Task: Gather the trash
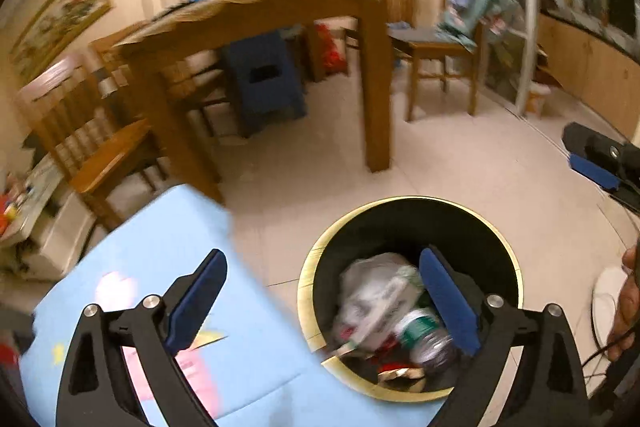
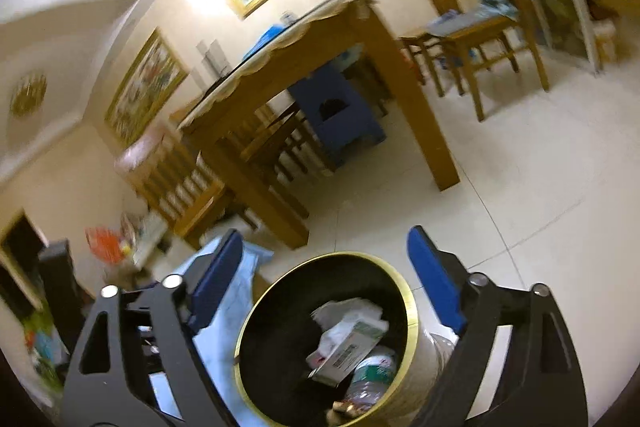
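A round black trash bin with a gold rim [image 1: 514, 259] stands on the tiled floor, low in both views [image 2: 412, 311]. Inside lie crumpled white paper [image 1: 372, 291], a plastic bottle with a green label [image 1: 424, 335] and a small carton [image 2: 352, 347]. My left gripper [image 1: 324, 299] is open and empty, above the bin's left edge. My right gripper [image 2: 326, 279] is open and empty, above the bin. Its finger also shows at the right edge of the left wrist view [image 1: 596, 163].
A light blue cloth-covered surface [image 1: 160, 267] lies left of the bin. A wooden dining table [image 1: 280, 11] with chairs [image 1: 440, 59] and a blue stool [image 1: 264, 83] stands beyond on the tiled floor [image 1: 460, 163]. Clutter sits at far left.
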Motion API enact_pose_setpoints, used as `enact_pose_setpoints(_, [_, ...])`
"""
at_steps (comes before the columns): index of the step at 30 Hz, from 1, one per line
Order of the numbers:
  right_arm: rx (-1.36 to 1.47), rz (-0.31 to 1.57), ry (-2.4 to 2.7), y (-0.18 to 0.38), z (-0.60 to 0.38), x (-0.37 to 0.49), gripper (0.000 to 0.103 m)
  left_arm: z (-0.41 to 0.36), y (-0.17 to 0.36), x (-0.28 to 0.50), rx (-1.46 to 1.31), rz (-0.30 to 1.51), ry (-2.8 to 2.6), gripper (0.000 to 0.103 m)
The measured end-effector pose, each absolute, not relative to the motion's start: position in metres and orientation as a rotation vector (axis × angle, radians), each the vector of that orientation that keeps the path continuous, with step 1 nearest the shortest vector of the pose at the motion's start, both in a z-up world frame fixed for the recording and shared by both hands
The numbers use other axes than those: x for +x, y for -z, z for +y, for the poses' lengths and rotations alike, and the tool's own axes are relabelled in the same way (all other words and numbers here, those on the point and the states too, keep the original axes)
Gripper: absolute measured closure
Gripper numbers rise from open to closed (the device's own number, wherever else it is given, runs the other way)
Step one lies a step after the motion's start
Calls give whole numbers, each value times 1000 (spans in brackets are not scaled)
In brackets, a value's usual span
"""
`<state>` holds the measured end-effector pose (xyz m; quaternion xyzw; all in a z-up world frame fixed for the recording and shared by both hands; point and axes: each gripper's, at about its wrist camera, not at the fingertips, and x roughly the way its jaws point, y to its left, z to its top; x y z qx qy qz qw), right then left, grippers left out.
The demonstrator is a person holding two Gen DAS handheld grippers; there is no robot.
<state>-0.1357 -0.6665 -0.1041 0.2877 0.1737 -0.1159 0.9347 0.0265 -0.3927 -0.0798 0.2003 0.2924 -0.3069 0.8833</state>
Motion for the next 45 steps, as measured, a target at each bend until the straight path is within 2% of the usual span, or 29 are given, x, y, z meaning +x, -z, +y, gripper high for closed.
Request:
enact_pose_setpoints(2, [514,392,207,82,-628,-121,5,-358,66,26,391,585,566,7])
enact_pose_setpoints(8, [303,539,63,37,-490,-63,5,-226,26,23,304,568,332,7])
enact_pose_setpoints(13, [179,641,69,27,-389,-29,5,-142,4,2,243,544,206,7])
enact_pose_setpoints(18, [174,563,69,12,-315,-32,6,-74,-8,-20,175,522,175,7])
enact_pose_setpoints(21, [180,669,76,19,-281,-29,6,-42,-7,-30,135,533,169,7])
enact_pose_setpoints(23, [241,719,8,22,-261,-35,6,-27,-5,-34,122,540,165,7])
enact_pose_setpoints(31, [82,610,13,-5,-182,-70,6,21,-3,-52,65,547,166,7])
enact_pose_setpoints(45, [23,605,45,0,-178,-85,6,34,-4,-56,33,545,158,7])
